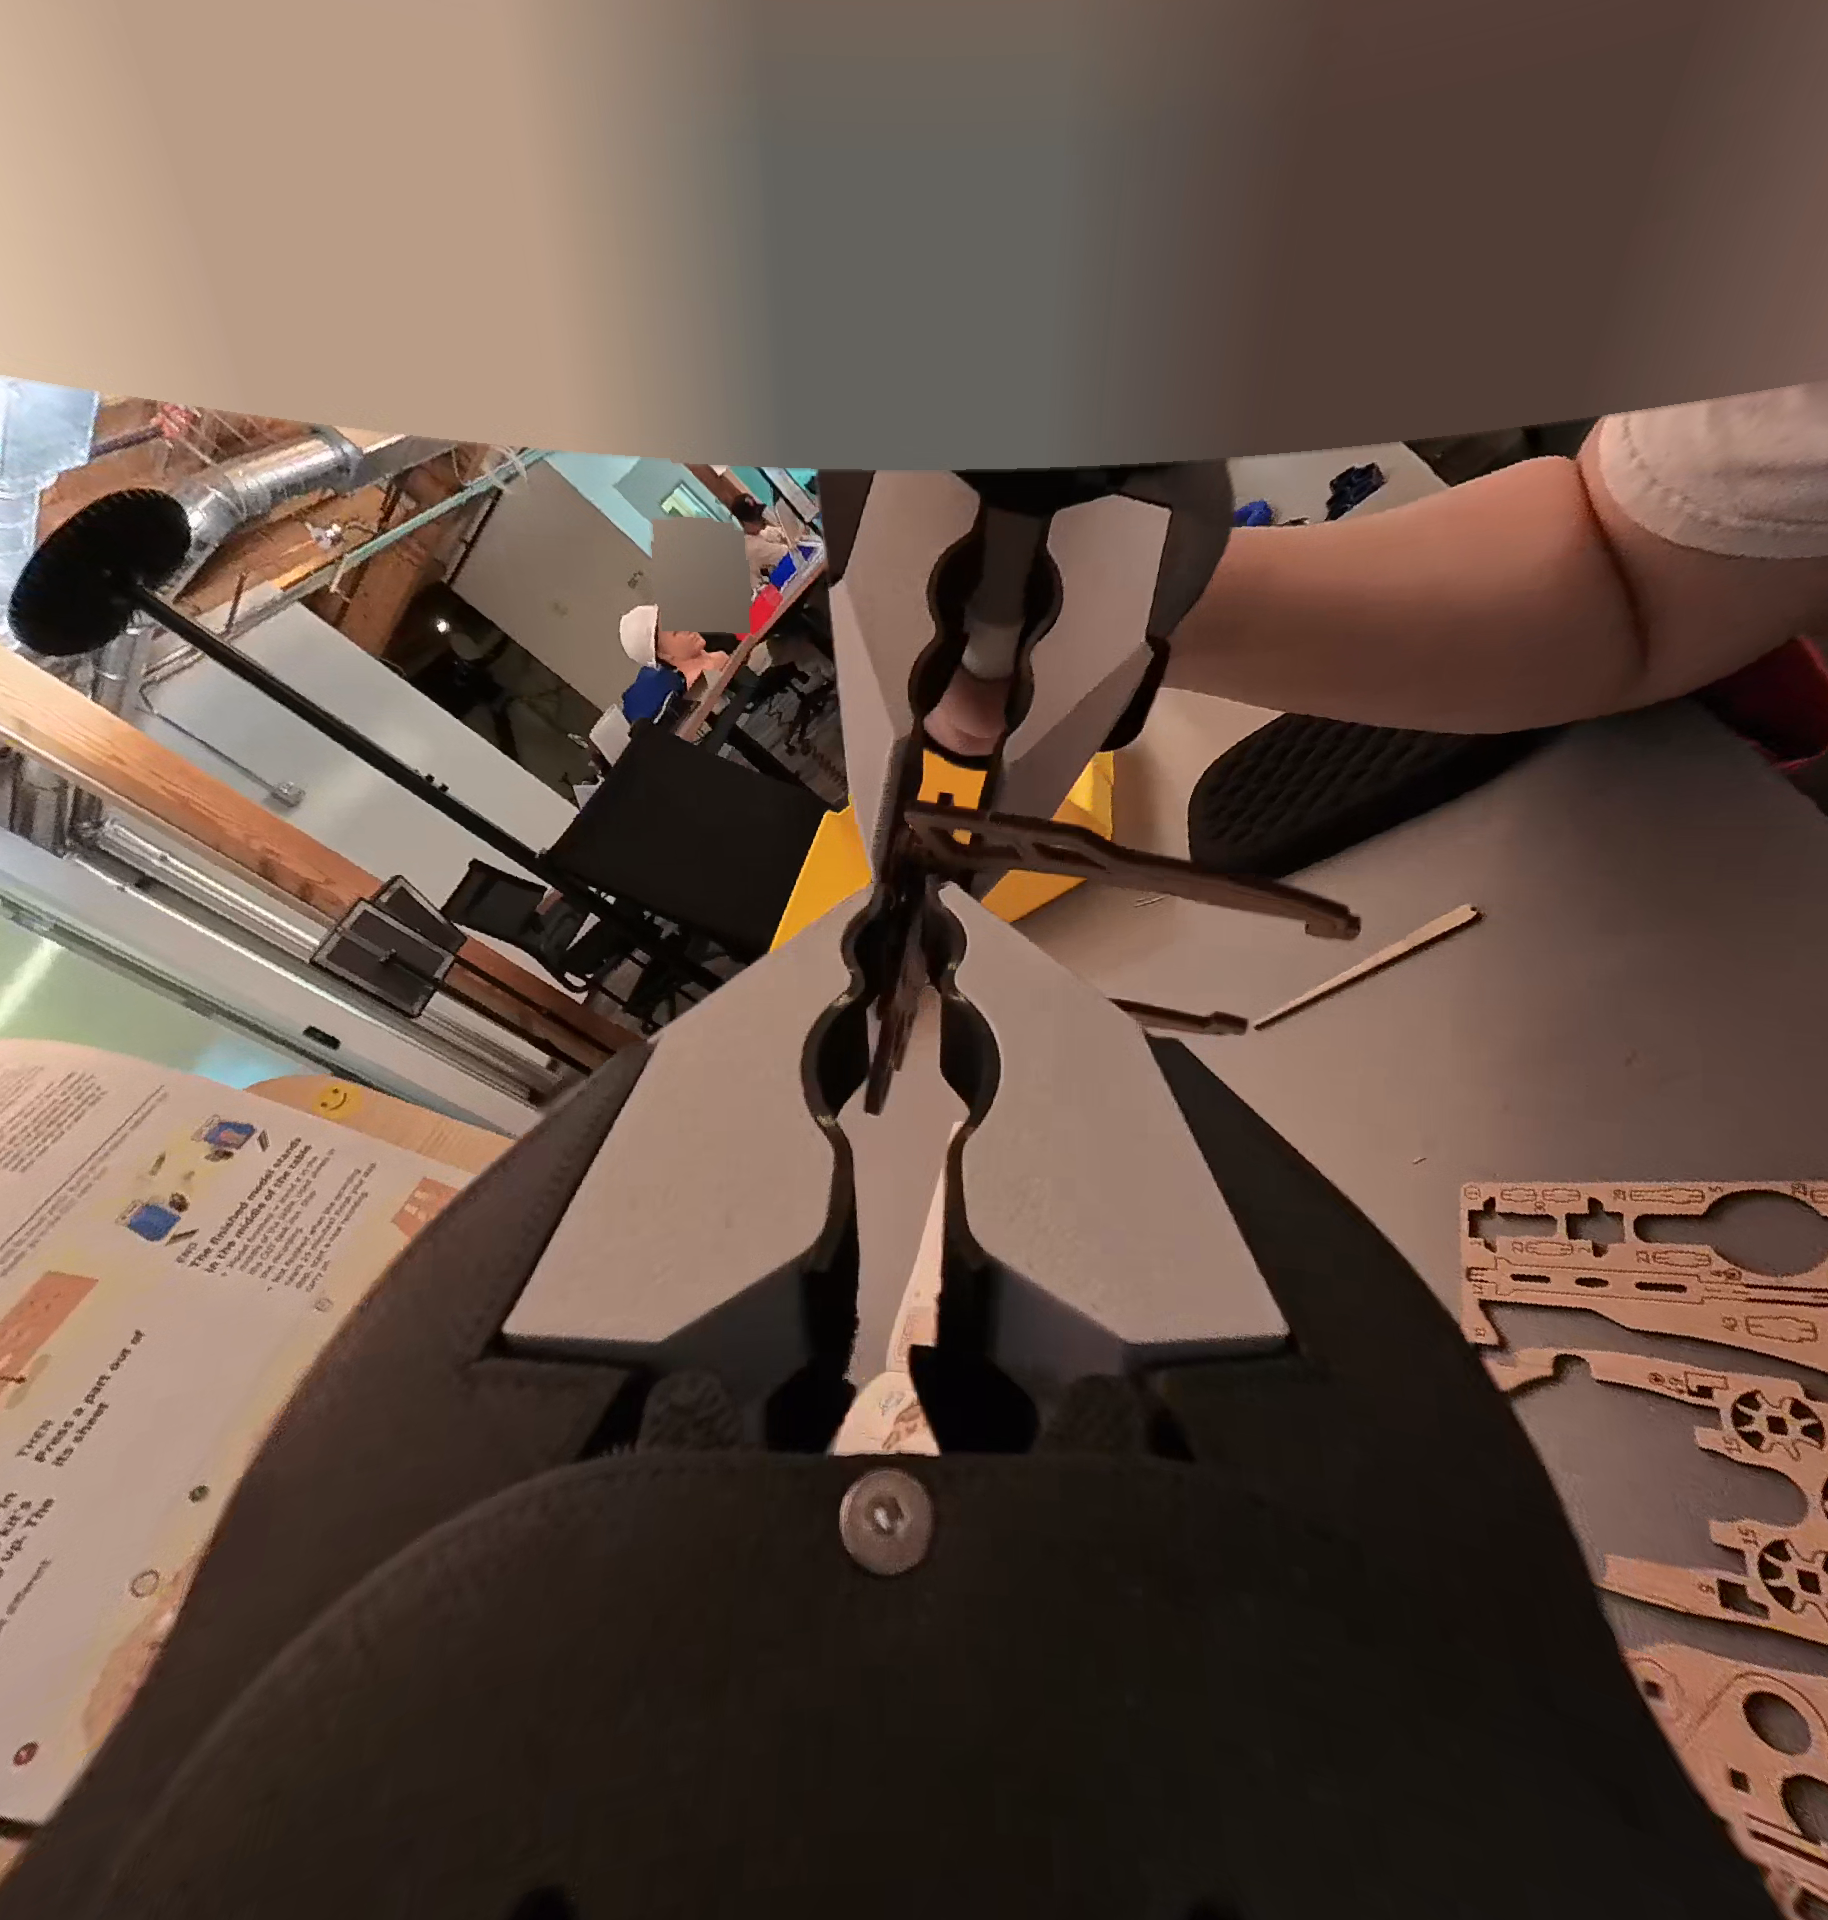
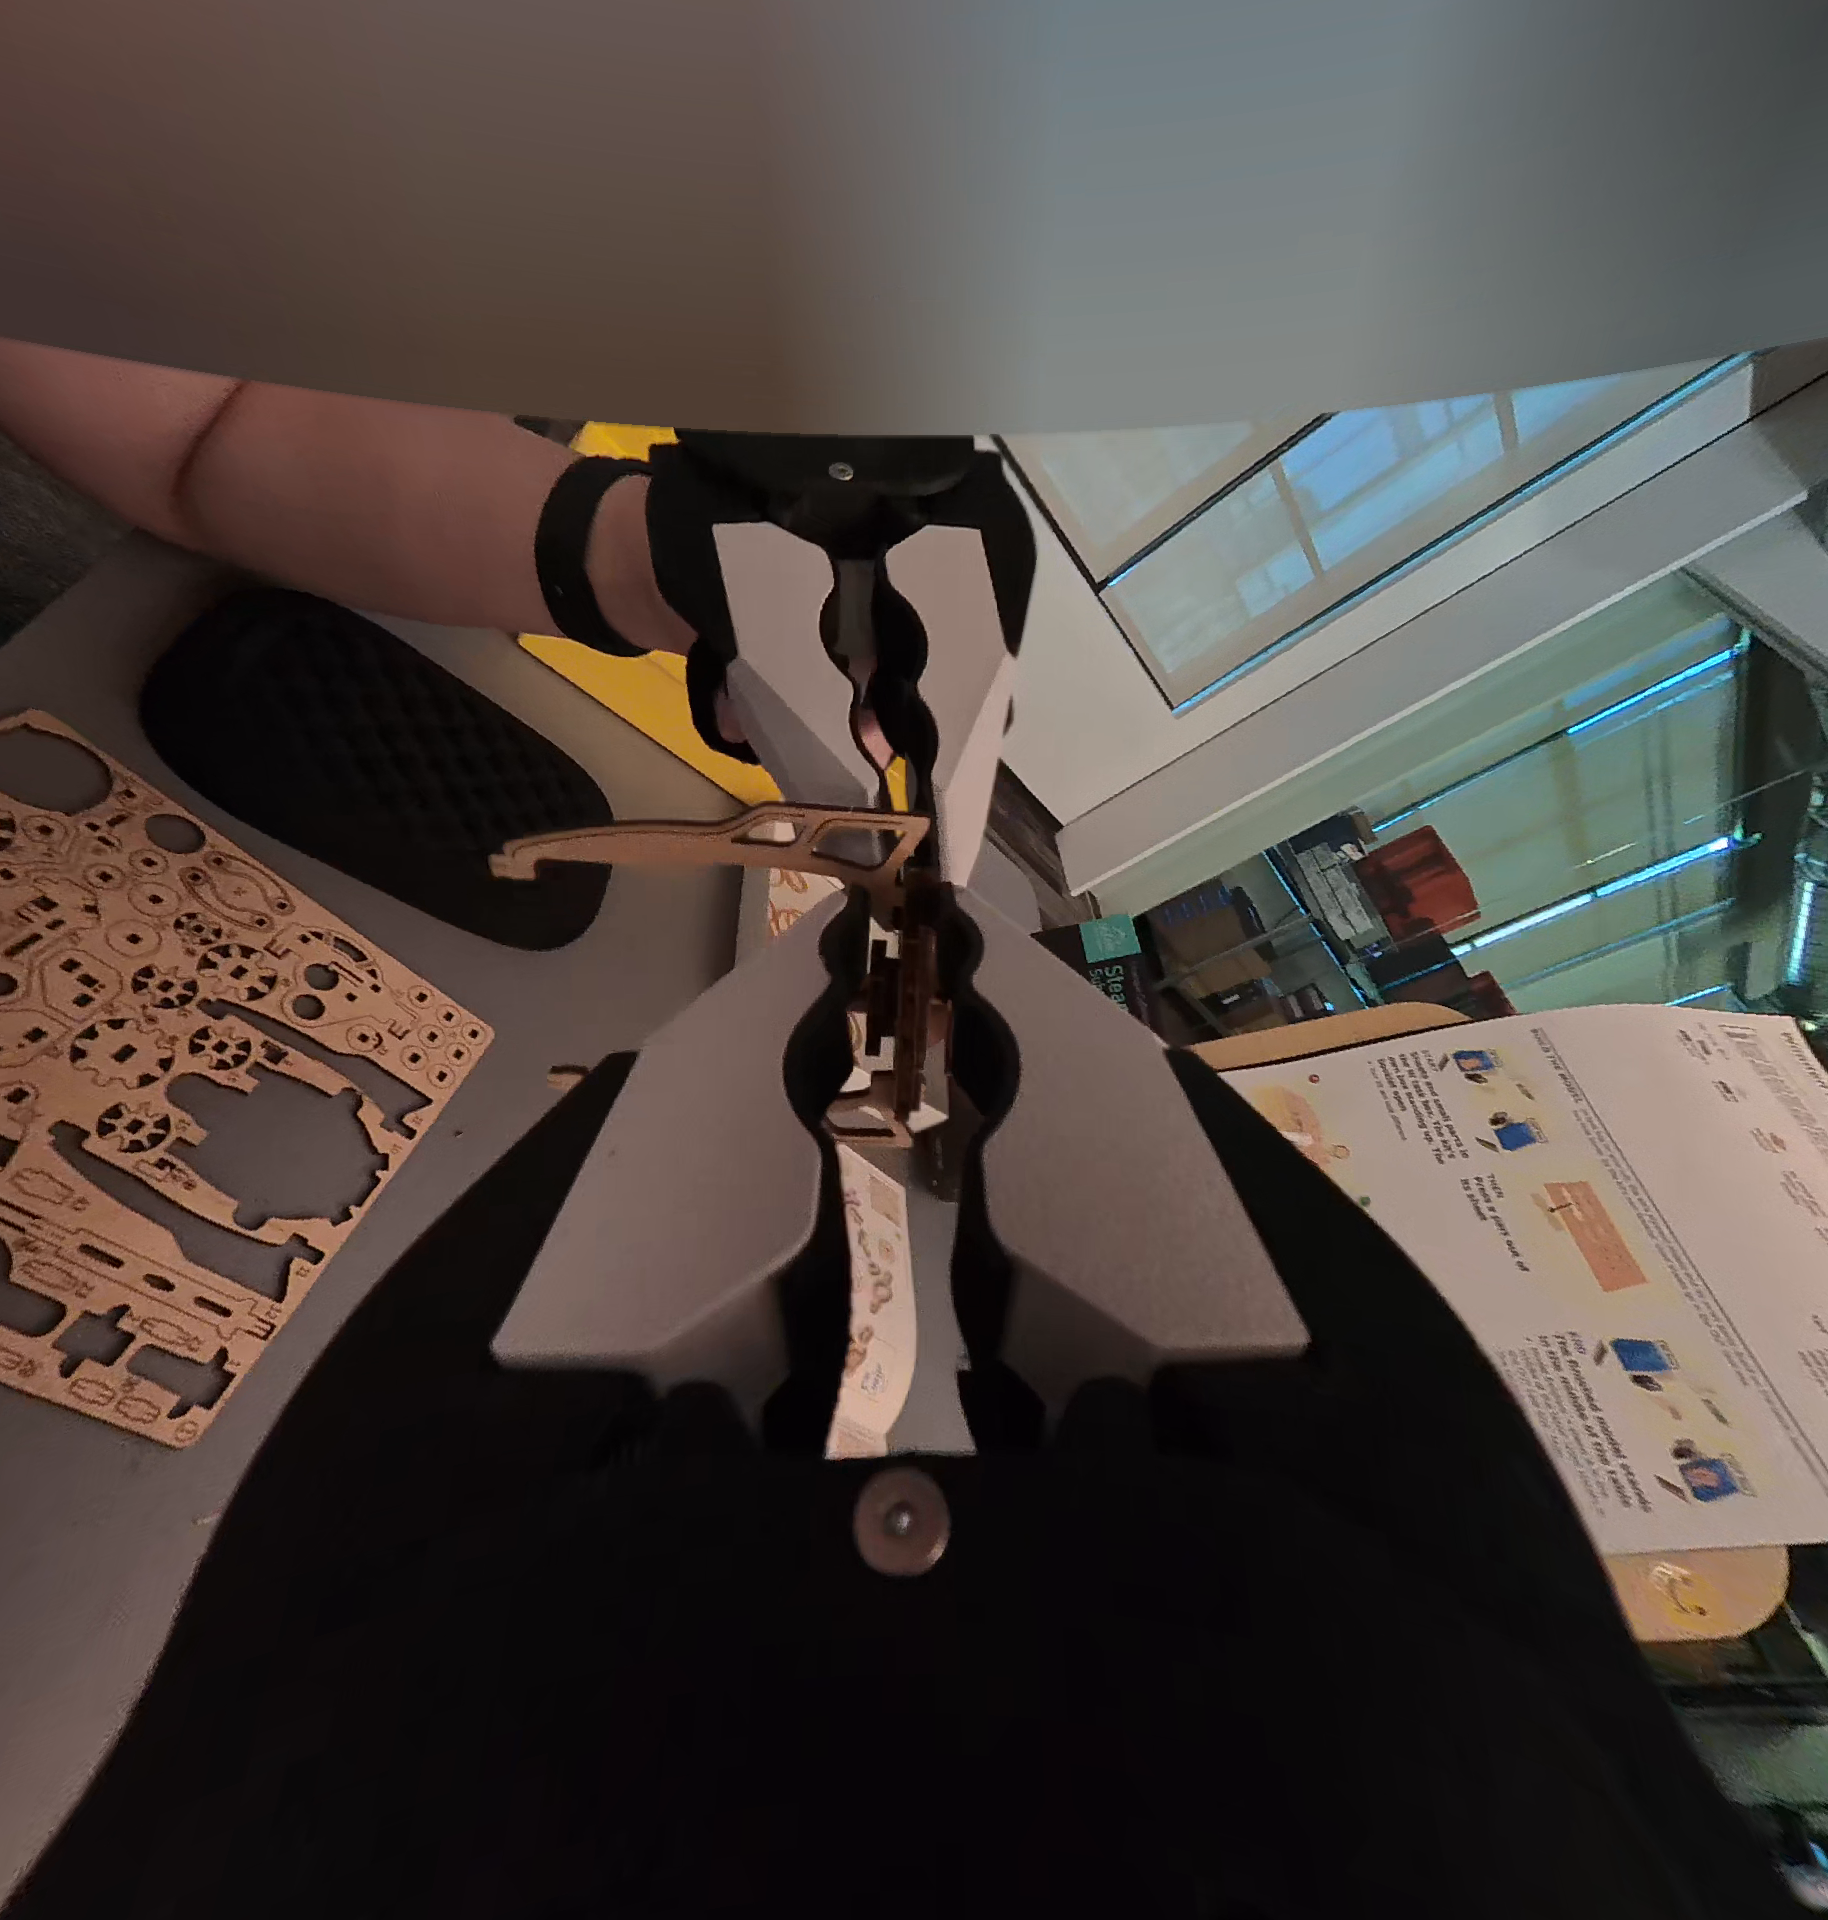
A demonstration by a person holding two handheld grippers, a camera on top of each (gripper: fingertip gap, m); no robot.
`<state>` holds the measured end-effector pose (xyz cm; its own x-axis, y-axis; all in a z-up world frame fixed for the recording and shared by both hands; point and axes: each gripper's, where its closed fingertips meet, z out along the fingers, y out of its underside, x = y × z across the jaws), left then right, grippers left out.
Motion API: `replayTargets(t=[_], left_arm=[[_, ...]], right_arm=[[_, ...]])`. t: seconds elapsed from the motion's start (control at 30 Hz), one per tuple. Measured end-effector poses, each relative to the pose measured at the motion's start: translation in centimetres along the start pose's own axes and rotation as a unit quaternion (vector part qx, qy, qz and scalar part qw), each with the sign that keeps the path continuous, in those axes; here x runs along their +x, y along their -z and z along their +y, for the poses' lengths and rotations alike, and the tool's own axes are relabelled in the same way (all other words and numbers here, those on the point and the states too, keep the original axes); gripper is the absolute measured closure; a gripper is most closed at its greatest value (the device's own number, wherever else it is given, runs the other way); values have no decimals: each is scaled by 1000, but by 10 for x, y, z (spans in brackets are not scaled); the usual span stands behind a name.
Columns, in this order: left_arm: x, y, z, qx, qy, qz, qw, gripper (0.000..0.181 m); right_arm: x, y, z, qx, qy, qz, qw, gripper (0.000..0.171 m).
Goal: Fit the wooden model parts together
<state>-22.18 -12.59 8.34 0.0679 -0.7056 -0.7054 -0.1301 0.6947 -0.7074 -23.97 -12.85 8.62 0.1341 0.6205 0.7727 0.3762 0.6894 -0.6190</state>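
- Above the grey table [image 1: 1616,1039], the two grippers meet tip to tip, each one holding a wooden part.
- Left gripper [image 1: 905,935] is clenched on a small stack of dark parts; in its own view this stack [image 1: 894,1023] stands between the fingers, seen almost edge-on.
- Right gripper [image 2: 915,935] is also clenched, on a small block [image 2: 905,1023] of joined pieces. Which gripper carries the long arm [image 2: 712,844] is hard to say; it sticks out sideways just where the tips meet and seems to belong to the joint.
- Cut sheet [image 2: 162,1091] lies flat on the table beside the grippers, with many parts already pushed out. Two loose slim pieces [image 1: 1367,977] lie near it.
- Instruction page [image 2: 1616,1247] lies on the other side.
- My judgement: the parts are being pressed into each other. If the tab and slot are not in line, a push could snap the thin wood or bend the arm.
- Grip is only on thin edges, so a part may twist or slip out and fall on the table.
- Joint itself is hidden by the fingers; I cannot tell if it is fully seated.
- Upper part of both views is covered by a blur patch.
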Motion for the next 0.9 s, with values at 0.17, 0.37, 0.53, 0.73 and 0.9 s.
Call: replayTargets(t=[0.17, 0.37, 0.53, 0.73, 0.9], left_arm=[[-2, 1, -3, 1, -19, -15, 1000, 179], [-6, 4, -9, 9, -16, -29, 999, 180], [-11, 5, -10, 13, 2, -33, 999, 180], [-11, 4, -8, 8, 1, -35, 999, 180], [-12, 4, -11, 17, -22, -51, 998, 179]], right_arm=[[3, 1, -4, 26, -26, -2, 999, 160], [9, 2, -10, 37, -15, 27, 999, 161], [14, 1, -12, 44, 4, 56, 997, 161], [14, 1, -10, 43, 14, 61, 997, 161], [16, 4, -11, 56, -5, 55, 997, 161]])
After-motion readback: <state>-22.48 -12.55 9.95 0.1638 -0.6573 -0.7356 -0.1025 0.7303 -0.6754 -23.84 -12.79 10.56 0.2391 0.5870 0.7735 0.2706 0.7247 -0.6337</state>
